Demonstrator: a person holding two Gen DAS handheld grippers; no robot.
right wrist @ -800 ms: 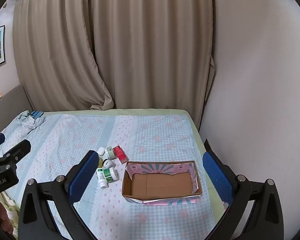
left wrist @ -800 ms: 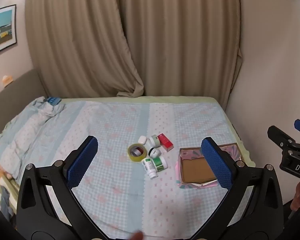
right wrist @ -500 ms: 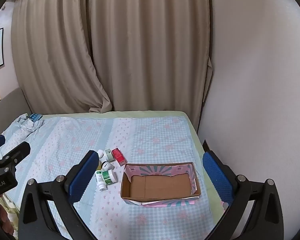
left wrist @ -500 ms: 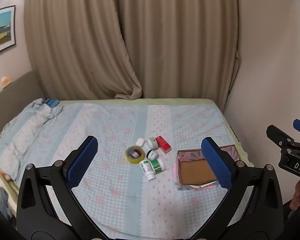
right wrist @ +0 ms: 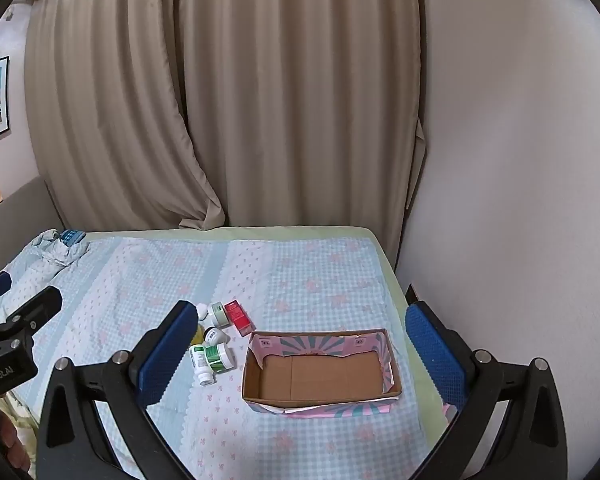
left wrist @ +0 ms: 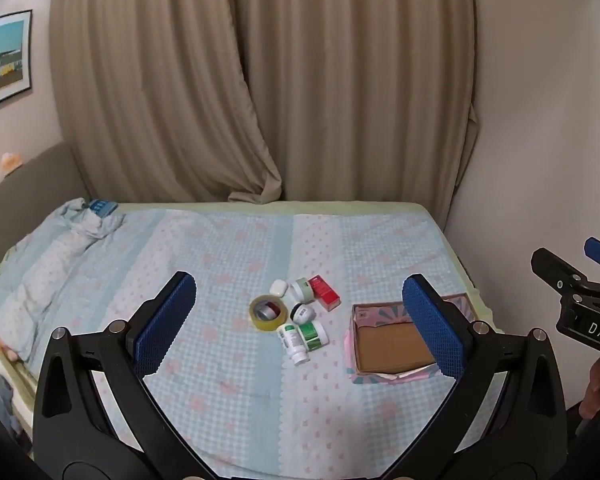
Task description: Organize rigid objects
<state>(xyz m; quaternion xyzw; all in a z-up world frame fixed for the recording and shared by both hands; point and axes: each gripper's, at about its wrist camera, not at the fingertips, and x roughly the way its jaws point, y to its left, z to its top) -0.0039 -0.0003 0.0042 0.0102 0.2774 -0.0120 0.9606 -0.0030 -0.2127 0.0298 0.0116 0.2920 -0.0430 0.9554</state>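
From the right wrist view the roll of tape (left wrist: 268,313) is almost wholly hidden behind our right gripper's near finger, with only a yellow sliver showing; the left wrist view shows it whole. Our left gripper's (left wrist: 300,322) far finger covers the right part of the cardboard box (right wrist: 320,376). The labels on the bottles are too small to read.

Both grippers are held above the near end of the bed (right wrist: 320,268), tilted downward toward it. The left gripper's jaws stand wide apart with nothing between them, and the right gripper's (right wrist: 302,354) jaws are equally wide and hold nothing. Each gripper shows at the edge of the other's view.

The things to sort lie in one cluster on the checked bedspread, just left of the box: the tape, a small white case (left wrist: 278,287), a green-lidded jar (left wrist: 302,289), a red box (left wrist: 324,297), a small white jar (left wrist: 303,312), and two bottles lying on their sides, one white (left wrist: 293,340) and one green-labelled (left wrist: 313,330), touching each other. The open box holds nothing that we can see.

Against the earlier frames, the cluster and box sit slightly lower in the right view and higher in the left; nothing on the bed has shifted.
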